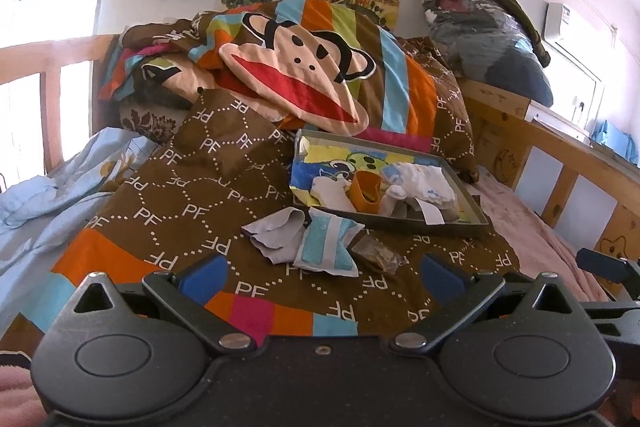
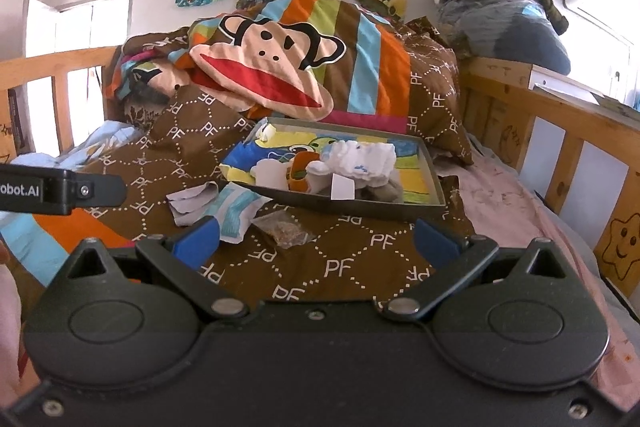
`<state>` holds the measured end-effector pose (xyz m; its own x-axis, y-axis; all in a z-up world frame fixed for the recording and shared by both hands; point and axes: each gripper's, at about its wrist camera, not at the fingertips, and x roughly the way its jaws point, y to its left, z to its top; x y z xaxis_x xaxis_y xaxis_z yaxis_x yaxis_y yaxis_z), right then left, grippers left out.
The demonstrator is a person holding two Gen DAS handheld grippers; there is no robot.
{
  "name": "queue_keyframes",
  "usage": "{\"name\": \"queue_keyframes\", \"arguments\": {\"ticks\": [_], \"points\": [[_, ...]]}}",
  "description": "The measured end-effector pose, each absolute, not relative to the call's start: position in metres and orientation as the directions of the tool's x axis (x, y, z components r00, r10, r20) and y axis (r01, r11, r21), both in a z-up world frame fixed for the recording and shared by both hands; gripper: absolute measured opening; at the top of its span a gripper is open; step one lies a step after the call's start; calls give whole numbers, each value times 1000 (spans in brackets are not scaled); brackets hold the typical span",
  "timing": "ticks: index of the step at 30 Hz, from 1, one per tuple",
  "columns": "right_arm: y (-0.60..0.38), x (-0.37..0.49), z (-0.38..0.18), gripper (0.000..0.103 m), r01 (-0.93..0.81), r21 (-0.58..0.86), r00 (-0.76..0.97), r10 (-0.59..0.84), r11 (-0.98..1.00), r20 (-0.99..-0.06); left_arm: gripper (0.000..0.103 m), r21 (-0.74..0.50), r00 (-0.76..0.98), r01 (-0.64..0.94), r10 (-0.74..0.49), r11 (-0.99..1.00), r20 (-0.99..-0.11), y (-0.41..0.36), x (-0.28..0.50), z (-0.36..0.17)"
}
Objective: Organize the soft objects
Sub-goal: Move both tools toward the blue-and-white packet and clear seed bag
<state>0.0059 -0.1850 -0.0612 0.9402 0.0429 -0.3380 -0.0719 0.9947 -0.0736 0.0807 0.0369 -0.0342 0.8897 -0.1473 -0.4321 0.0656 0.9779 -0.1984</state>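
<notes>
A grey tray (image 1: 460, 227) (image 2: 434, 187) with a cartoon lining lies on the brown quilt and holds several soft items: white socks (image 1: 426, 183) (image 2: 364, 159), an orange piece (image 1: 364, 189) (image 2: 300, 167) and grey-white cloths. In front of it on the quilt lie a grey cloth (image 1: 276, 235) (image 2: 192, 203), a white and teal cloth (image 1: 326, 247) (image 2: 238, 213) and a small clear packet (image 1: 376, 253) (image 2: 284, 229). My left gripper (image 1: 322, 277) is open and empty just short of these. My right gripper (image 2: 316, 239) is open and empty, near the packet.
A heap of monkey-print bedding (image 1: 296, 79) (image 2: 264, 71) rises behind the tray. Wooden bed rails (image 1: 560, 171) (image 2: 560, 135) run along the right side. A light blue sheet (image 1: 44, 195) lies at the left. The left gripper's body (image 2: 60, 189) shows at the right wrist view's left edge.
</notes>
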Motion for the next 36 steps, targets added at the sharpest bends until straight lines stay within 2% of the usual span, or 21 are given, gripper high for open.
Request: {"name": "queue_keyframes", "arguments": {"ticks": [8, 12, 16, 25, 36], "points": [[-185, 15, -67, 103, -34, -53, 930, 12, 998, -367, 102, -202, 900, 48, -130, 978, -416, 40, 85, -36], [-182, 18, -65, 103, -43, -56, 933, 20, 997, -359, 102, -188, 921, 43, -112, 981, -374, 39, 84, -34], [-179, 31, -57, 103, -85, -97, 938, 47, 992, -344, 102, -159, 943, 47, -96, 986, -319, 34, 93, -33], [-177, 80, -55, 103, -179, -195, 948, 116, 964, -296, 102, -137, 954, 36, -75, 990, -290, 35, 148, -43], [-168, 134, -81, 103, -215, -129, 906, 149, 968, -395, 102, -92, 949, 8, -37, 996, -315, 36, 187, -69]]}}
